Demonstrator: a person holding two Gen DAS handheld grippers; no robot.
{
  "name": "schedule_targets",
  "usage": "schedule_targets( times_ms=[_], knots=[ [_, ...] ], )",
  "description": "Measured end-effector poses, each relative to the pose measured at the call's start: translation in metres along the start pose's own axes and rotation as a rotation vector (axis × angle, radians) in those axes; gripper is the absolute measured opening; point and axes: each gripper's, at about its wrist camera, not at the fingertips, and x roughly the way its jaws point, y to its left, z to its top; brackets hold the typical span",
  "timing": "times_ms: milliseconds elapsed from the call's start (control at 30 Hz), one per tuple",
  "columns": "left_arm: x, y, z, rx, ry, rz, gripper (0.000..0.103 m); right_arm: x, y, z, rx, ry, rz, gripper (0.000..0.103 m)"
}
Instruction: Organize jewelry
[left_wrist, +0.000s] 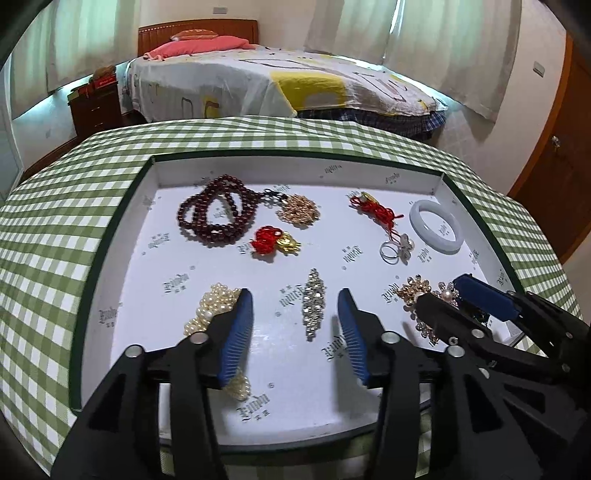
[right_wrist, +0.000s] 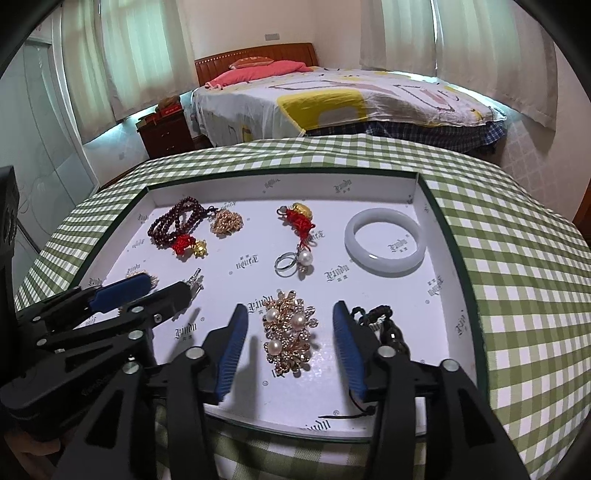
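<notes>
Left gripper: jaws spread, nothing pinched. Rhinestone clip lies flat on the tray floor between the blue pads, touching neither, clear gap both sides. Pearl strand sits just outside the left pad, partly hidden under that finger.

Right gripper: jaws also spread, not gripping. Gold flower brooch with pearls lies between the pads, free of both. Black bead cord is right against the outside of the right finger; can't tell if it touches.

Tray: shallow, white floor, dark green rim, on a green checked cloth. Far half holds dark red bead necklace, gold filigree piece, red knot with gold charm, red cord charm, silver ring with pearl, white bangle. Open floor strip across the middle between the near and far rows. The two grippers sit side by side, close together.

View differences: only the right wrist view shows the black cord; the left wrist view shows the pearl strand and clip clearly, which the left gripper mostly blocks in the other.
</notes>
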Motion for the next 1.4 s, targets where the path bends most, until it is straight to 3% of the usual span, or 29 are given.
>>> schedule_targets(
  times_ms=[400,700,1033,1400],
  knots=[
    [-0.023,0.006,-0.003,-0.004,-0.019,0.018,0.076,-0.028,-0.004,-0.002,0.014,-0.041,-0.041,0.07],
    [-0.051,-0.003,-0.012,0.023,-0.049,0.005,0.082,-0.052,-0.007,-0.012,0.03,-0.057,-0.067,0.072],
    [-0.104,0.001,-0.031,0.041,-0.139,0.068,0.093,-0.087,0.004,-0.029,0.047,-0.084,-0.06,0.08],
    [-0.169,0.013,-0.046,0.03,-0.211,0.105,0.097,-0.134,0.02,-0.036,0.033,-0.149,-0.054,0.084]
  ],
)
